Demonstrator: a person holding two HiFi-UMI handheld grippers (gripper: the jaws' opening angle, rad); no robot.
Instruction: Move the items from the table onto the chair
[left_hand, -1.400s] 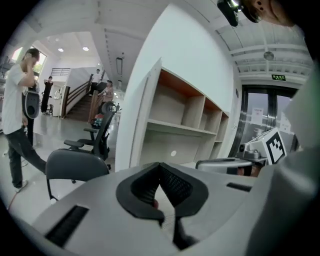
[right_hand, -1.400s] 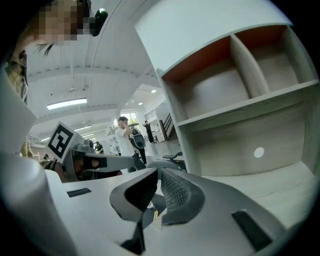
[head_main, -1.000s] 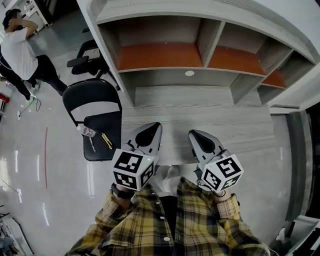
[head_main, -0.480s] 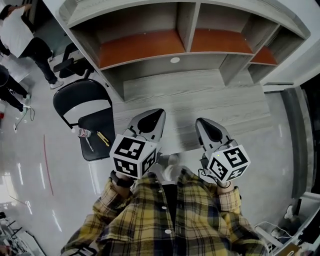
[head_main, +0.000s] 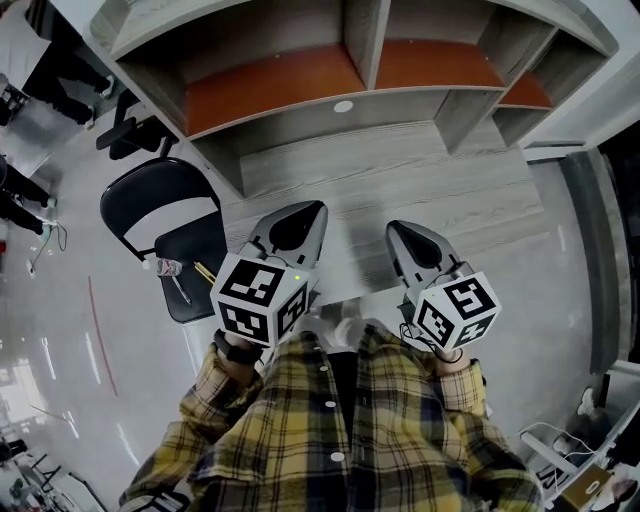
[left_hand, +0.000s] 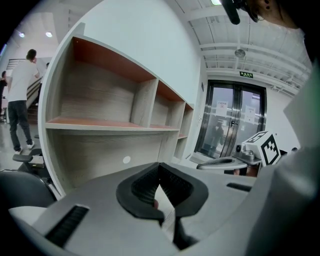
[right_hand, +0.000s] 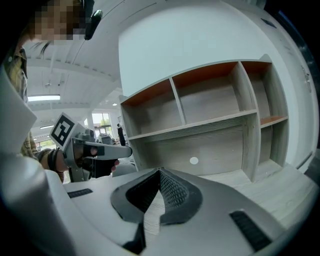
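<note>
In the head view, you hold the left gripper (head_main: 312, 212) and the right gripper (head_main: 396, 232) side by side over the near edge of the tabletop (head_main: 450, 190), facing the shelf unit (head_main: 270, 95). On the seat of the chair (head_main: 210, 245), a bottle (head_main: 165, 266) lies at the left edge, with a yellow item (head_main: 207, 273) and a thin tool (head_main: 181, 290) just beside it.

In the left gripper view, your fingers (left_hand: 138, 188) meet at the tips with nothing between them.

In the right gripper view, the fingers (right_hand: 177, 192) are pressed together and hold nothing.
</note>
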